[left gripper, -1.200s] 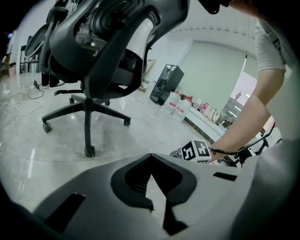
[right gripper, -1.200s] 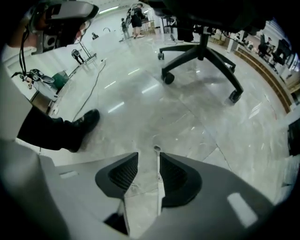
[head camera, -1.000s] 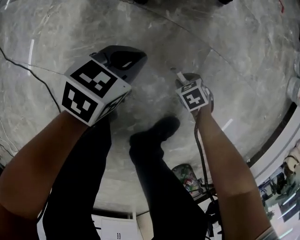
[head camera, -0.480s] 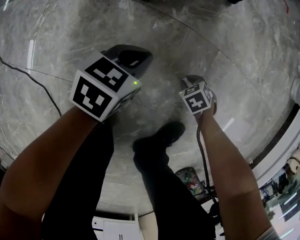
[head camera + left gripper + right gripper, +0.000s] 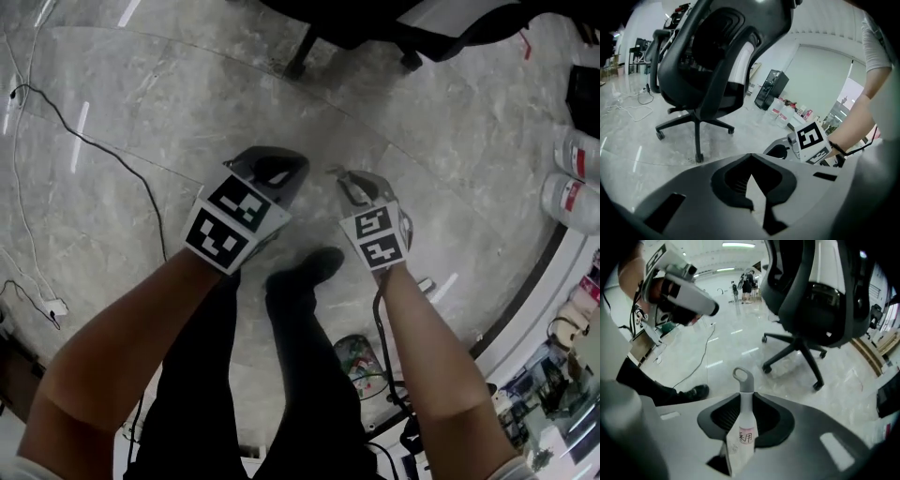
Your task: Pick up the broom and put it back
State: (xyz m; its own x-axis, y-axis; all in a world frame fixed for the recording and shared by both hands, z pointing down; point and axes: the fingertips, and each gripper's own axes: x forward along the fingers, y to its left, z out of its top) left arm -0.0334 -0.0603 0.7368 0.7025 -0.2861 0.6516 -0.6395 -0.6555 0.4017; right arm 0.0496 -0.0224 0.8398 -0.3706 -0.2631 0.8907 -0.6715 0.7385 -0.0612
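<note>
The broom shows only as its handle end: a white shaft with a printed label and a grey hanging loop. It stands between the jaws of my right gripper, whose jaws are closing and press on it. In the head view the right gripper is held over the floor at centre right, and the handle tip pokes out of it. The broom head is hidden. My left gripper hangs beside it to the left. Its jaws meet at the tip with nothing between them.
A black office chair on castors stands just ahead. A black cable runs over the marble floor at left. Large water bottles line the right edge. The person's shoe and a small bin are below.
Both grippers have risen from the floor and come closer together. The handle end has stayed in the right gripper. The head view now takes in more floor and the chair.
</note>
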